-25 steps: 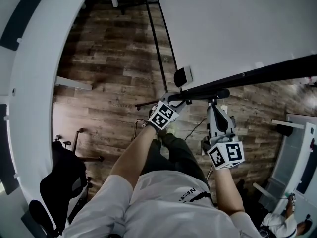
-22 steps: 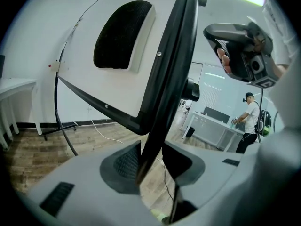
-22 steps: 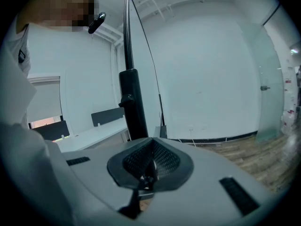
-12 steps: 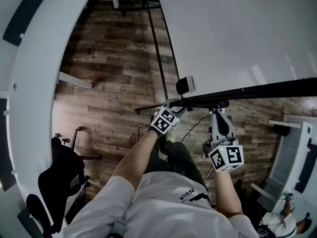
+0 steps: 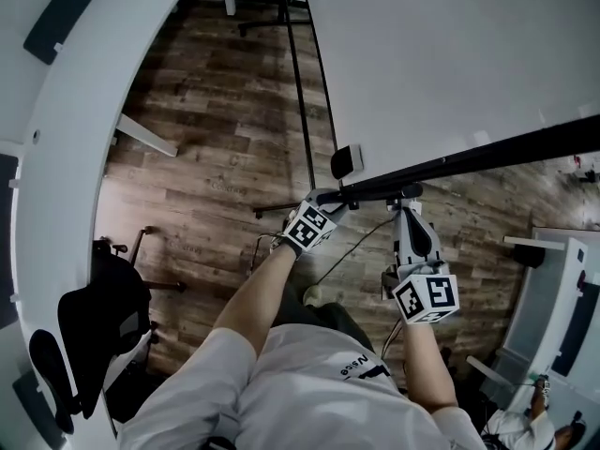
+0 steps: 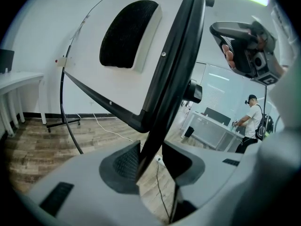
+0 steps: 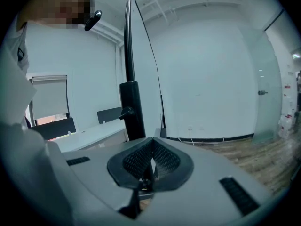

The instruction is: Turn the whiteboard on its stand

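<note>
**Whiteboard mid-swing, both grippers at its lower edge**

The whiteboard [image 5: 450,64] hangs tilted on its stand, filling the upper right of the head view, with its dark frame edge [image 5: 497,148] running on a slant above the wooden floor [image 5: 206,157]. An eraser [image 5: 347,160] clings to the board near the corner. We judge the turn to be under way, not finished.

Our left gripper [image 5: 330,200] has that corner: its jaws are drawn in narrow on the frame edge, one pad against it and a sliver of floor showing beside the other. Our right gripper [image 5: 405,202] has its jaws pressed together on nothing, the tip up against the underside of the frame, just beside the left. Its own view looks up the stand post [image 7: 133,109].

Next, we think, the left must hold firm while we carry the edge round its pivot, with the right only steadying.
</note>
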